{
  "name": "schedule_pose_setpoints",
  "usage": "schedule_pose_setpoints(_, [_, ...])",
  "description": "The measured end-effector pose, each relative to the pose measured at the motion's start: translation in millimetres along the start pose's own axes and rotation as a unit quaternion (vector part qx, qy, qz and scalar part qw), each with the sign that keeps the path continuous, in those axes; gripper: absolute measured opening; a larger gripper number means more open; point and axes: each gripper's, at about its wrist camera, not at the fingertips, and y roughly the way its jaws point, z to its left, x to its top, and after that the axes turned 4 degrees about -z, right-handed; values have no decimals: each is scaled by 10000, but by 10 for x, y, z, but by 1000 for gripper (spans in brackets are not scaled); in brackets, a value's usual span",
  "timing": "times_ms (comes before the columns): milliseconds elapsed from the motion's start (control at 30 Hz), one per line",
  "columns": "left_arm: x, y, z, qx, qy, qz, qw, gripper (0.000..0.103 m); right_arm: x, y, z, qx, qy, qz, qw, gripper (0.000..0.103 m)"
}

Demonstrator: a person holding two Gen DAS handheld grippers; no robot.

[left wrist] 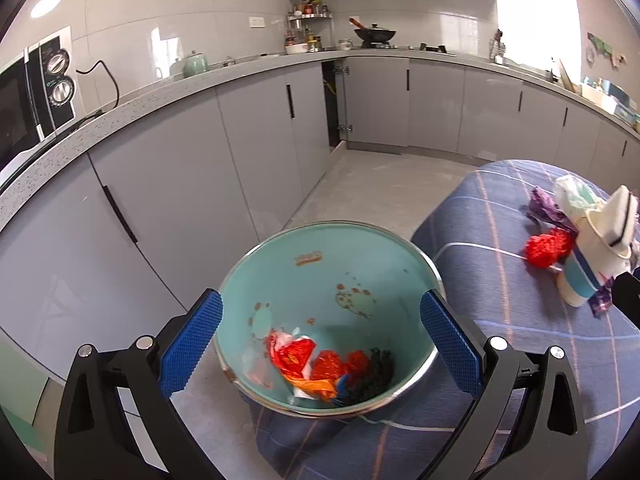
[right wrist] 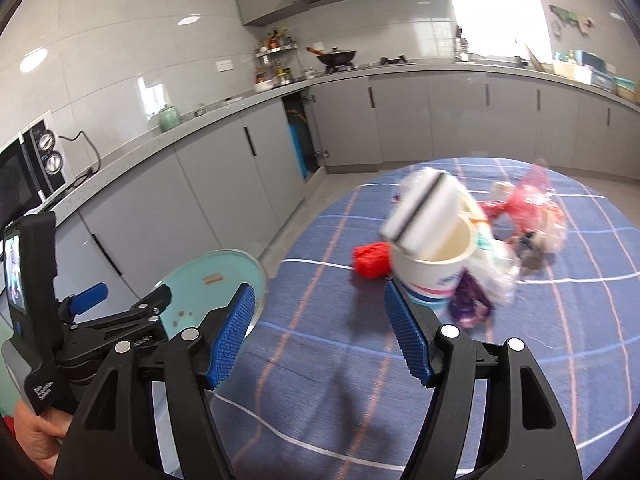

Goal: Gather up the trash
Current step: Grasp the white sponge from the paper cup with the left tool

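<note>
While left claw [left wrist: 320, 340] gapes wide and empty, bin [left wrist: 280, 256] sits just beyond its pads at table's [left wrist: 500, 340] left edge, mouth up, wrappers [left wrist: 312, 364] at bottom. Right claw [right wrist: 316, 336] open, empty. Cup [right wrist: 432, 272] just beyond right pad, mid-table, upright, mouth tilted toward claw. Red wad [right wrist: 370, 260] left of cup.

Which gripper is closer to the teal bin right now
Left. The left gripper is open right over the teal bin, its fingers either side of it. The right gripper is over the blue cloth beside it.
</note>
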Motion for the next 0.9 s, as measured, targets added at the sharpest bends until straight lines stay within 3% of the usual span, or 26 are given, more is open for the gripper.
schedule_pose_setpoints(633, [-143,-196,-655,-897,404,54,9951,97,-205,-341,-857,-836,513,29,9952,66])
schedule_pose_setpoints(900, [-179,-261,-905,-1178,594,27,9913,97,-264,-393,-1082,-993,707,107,9925,56])
